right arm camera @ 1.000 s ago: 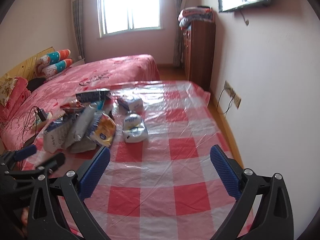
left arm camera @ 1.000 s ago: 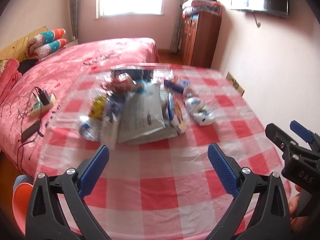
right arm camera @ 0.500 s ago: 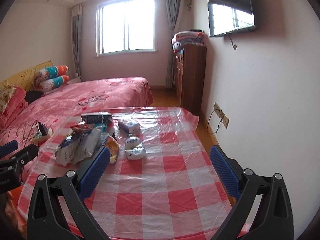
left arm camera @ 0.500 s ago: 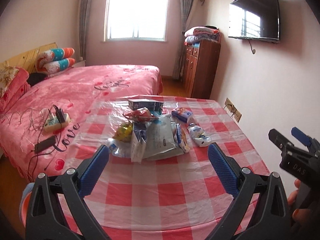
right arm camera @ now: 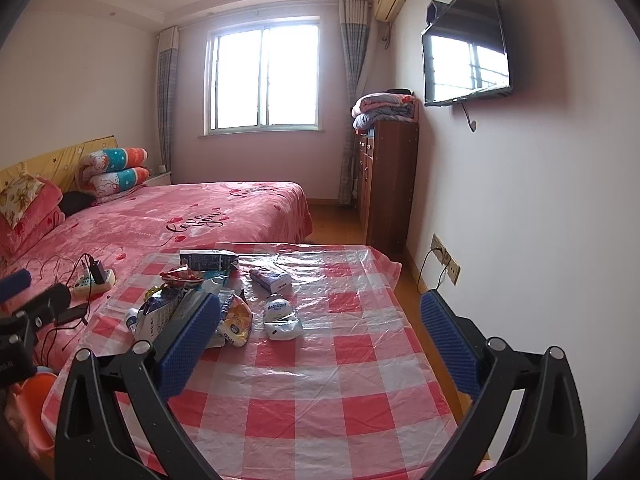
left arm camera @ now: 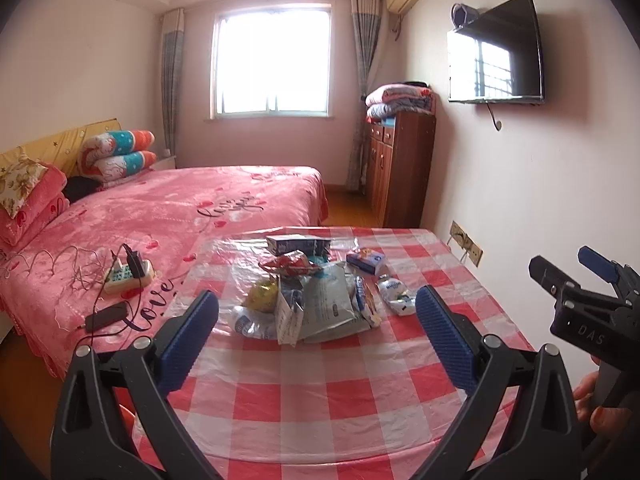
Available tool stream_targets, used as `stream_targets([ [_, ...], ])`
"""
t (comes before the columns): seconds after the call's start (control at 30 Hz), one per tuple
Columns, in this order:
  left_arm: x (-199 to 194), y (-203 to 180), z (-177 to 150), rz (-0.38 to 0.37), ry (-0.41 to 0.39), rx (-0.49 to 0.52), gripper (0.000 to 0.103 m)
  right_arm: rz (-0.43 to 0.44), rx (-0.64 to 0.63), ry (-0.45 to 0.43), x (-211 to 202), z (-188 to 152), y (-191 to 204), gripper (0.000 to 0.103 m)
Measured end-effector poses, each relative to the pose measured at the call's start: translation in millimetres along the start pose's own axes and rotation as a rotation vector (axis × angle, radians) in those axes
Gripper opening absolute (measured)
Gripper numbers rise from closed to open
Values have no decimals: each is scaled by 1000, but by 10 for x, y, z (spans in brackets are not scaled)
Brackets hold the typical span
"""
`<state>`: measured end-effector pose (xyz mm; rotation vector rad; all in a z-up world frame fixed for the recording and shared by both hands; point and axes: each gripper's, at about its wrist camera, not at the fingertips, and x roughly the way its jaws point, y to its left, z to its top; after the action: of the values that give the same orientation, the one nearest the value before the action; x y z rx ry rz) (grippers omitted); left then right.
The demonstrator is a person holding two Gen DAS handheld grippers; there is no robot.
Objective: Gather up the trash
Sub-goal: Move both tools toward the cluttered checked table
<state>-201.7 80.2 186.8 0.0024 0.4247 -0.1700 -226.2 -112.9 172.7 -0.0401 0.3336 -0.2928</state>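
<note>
I hold my left gripper above the near part of the checked tablecloth, its blue pads spread wide with nothing between them. My right gripper hangs over the same cloth, also spread wide and empty. The trash pile lies on the cloth's far half, well beyond both sets of fingers: a grey foil bag in its middle, a red wrapper behind it, a yellow crumpled wrapper on its left. A dark carton lies at the cloth's far edge, a small blue box sits right of the pile, and a crushed white pouch lies just right of the pile, apart from it. The pink bed stands left of the cloth
</note>
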Motion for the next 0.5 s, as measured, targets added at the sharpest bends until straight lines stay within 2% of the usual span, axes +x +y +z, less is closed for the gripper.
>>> stream_targets([
  [0.23,-85,115,-24,57,-59,-19,99,20,5,-10,-17,-42,-1,99],
  [0.5,16,295,-102,71,-34,-59,99,31,-5,18,59,-143,26,99],
])
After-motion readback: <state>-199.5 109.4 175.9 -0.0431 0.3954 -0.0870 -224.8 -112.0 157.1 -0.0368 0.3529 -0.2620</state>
